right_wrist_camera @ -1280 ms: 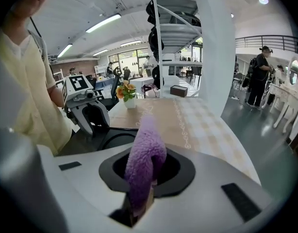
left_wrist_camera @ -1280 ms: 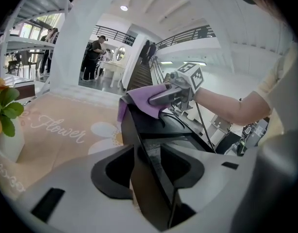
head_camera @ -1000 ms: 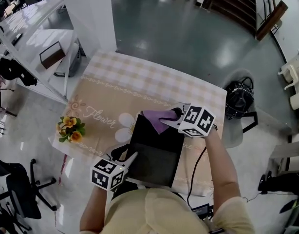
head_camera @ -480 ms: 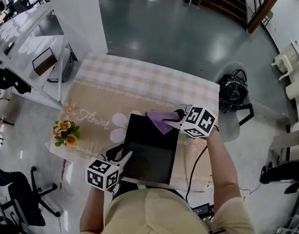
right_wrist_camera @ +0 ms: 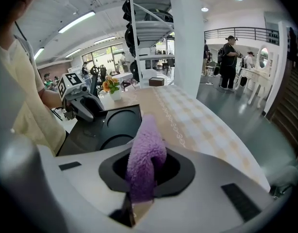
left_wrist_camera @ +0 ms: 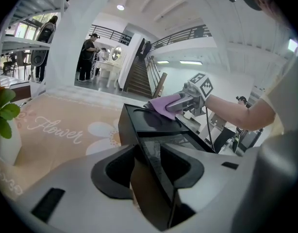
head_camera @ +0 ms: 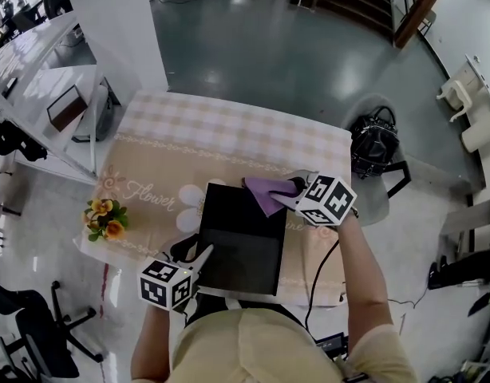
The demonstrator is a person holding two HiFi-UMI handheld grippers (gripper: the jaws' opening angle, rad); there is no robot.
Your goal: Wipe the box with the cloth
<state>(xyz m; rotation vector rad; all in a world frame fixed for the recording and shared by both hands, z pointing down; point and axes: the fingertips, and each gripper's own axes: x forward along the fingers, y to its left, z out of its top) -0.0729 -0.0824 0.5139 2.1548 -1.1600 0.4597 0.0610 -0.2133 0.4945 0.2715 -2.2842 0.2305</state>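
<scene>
Beige tablecloth (head_camera: 229, 146) with "Flower" script under black box (head_camera: 241, 242)

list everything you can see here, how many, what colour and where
box: one, black, on the table's near side
cloth: one, purple, at the box's far right corner
tablecloth: one, beige with a checked far band, covers the table
flower pot: one, yellow and orange blooms, table's left edge
bag: one, black, on the floor right of the table
shelf unit: one, white, left of the table
office chair: one, black, floor at lower left
left gripper: one, grey, fingers shut on the box's near left edge
right gripper: one, grey, fingers shut on the cloth
</scene>
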